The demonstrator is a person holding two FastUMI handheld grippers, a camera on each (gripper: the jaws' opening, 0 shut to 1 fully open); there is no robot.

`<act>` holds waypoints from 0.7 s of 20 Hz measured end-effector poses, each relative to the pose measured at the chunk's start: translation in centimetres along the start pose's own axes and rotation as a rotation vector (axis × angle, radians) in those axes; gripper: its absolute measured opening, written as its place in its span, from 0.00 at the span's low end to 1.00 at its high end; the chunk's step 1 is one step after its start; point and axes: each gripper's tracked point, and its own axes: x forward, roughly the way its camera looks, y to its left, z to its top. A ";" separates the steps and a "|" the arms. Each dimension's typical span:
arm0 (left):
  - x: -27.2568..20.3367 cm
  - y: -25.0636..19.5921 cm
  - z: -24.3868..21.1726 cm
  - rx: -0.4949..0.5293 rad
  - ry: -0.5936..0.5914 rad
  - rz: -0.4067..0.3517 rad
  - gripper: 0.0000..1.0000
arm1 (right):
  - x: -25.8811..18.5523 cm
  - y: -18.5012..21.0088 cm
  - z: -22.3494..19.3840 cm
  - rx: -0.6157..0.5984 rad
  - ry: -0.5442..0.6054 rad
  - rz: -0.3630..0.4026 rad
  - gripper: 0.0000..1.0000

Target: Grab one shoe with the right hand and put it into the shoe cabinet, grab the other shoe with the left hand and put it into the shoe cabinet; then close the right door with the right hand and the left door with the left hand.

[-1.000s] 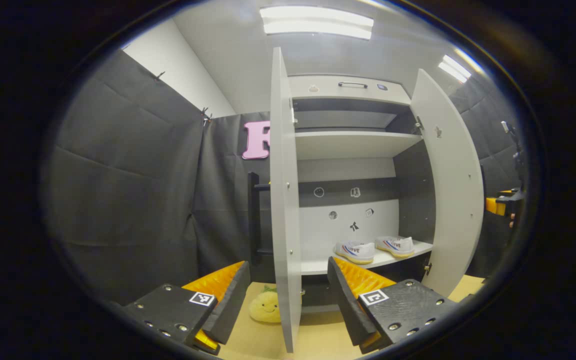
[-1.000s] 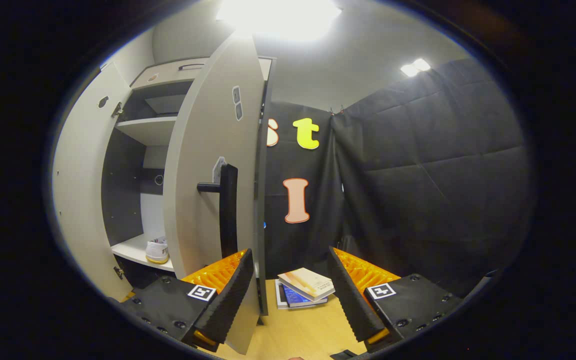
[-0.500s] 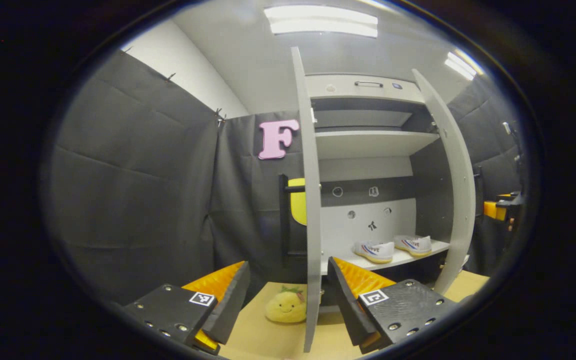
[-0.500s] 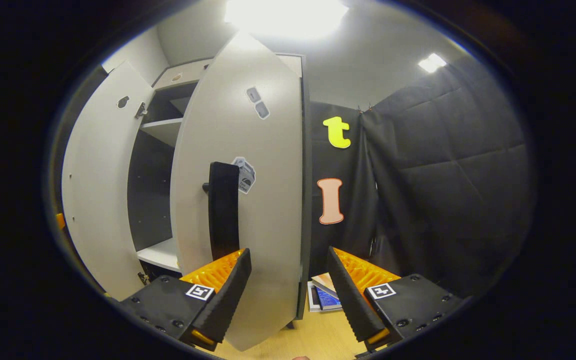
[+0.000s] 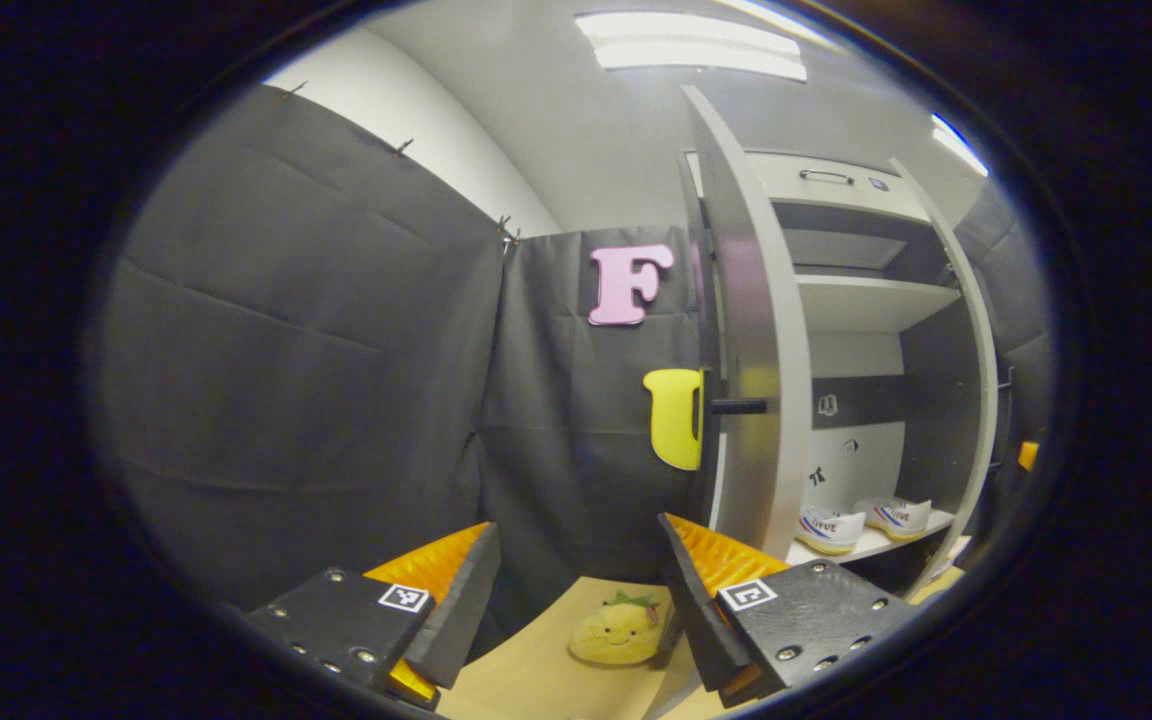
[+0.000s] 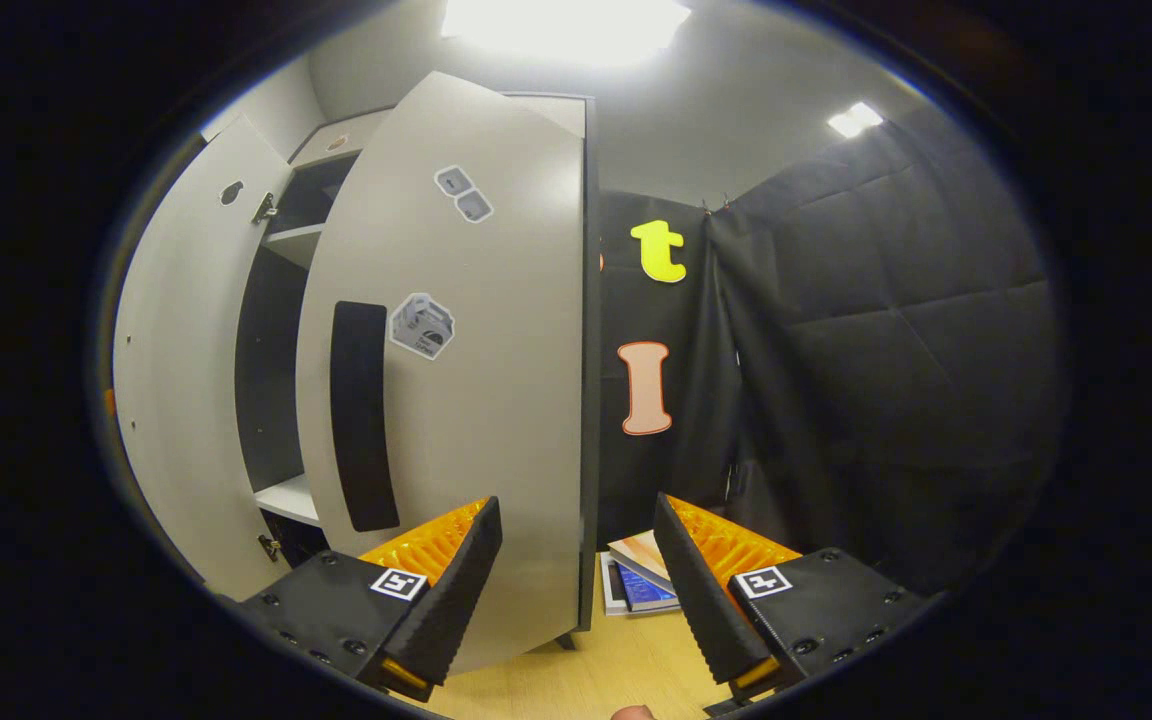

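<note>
White shoes (image 5: 861, 520) sit paired on the shoe cabinet (image 5: 866, 300) shelf — right gripper (image 6: 576, 590) and left gripper (image 5: 576, 600) both gape empty beside their doors, placed to swing them closed.

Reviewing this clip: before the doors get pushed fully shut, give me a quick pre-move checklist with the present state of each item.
1. Both shoes inside the cabinet: ok. The near shoe and the far shoe sit side by side on the lower shelf.
2. Right door shut: not ok. It is most of the way round, but a gap onto the interior remains.
3. Left door shut: not ok. It stands wide open.
4. Right gripper free: ok. Open, nothing between its fingers.
5. Left gripper free: ok. Open and empty.
6. Left door's swing path clear: cannot tell. A plush toy lies on the floor near that door's foot.
</note>
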 end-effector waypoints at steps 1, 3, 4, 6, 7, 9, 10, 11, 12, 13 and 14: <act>0.6 0.2 -0.4 -0.008 0.014 0.004 0.88 | 0.0 -0.3 -0.2 0.000 0.003 -0.005 0.96; 1.4 -0.3 -1.2 -0.020 0.040 -0.014 0.88 | 0.0 -0.9 -0.7 -0.002 0.016 -0.013 0.92; 1.9 -0.2 -1.4 -0.009 0.039 -0.002 0.88 | 0.0 -1.3 -0.9 -0.004 0.020 -0.019 0.96; 1.8 -0.5 -0.9 0.015 0.021 0.001 0.87 | 0.0 -1.7 -1.2 -0.003 0.027 -0.028 0.92; 1.7 -0.7 -0.9 0.019 0.016 0.000 0.88 | 0.0 -1.8 -1.3 -0.003 0.030 -0.029 0.96; 1.6 -1.1 -1.1 0.021 0.019 -0.006 0.88 | 0.2 -1.8 -1.8 -0.003 0.039 -0.028 0.96; 1.7 -1.1 -1.1 0.020 0.025 -0.005 0.88 | 0.3 -1.6 -1.9 -0.001 0.040 -0.025 0.96; 1.7 -1.2 -0.9 0.022 0.027 -0.005 0.88 | 0.4 -1.4 -1.9 0.002 0.040 -0.020 0.92; 1.7 -1.2 -1.0 0.022 0.028 -0.004 0.87 | 0.4 -1.1 -2.0 0.003 0.041 -0.014 0.96; 1.7 -1.4 -1.0 0.022 0.030 -0.007 0.88 | 0.5 -0.8 -2.1 0.002 0.042 -0.008 0.96; 1.6 -1.5 -0.8 0.024 0.028 -0.013 0.87 | 0.6 -0.5 -2.2 0.000 0.043 0.000 0.96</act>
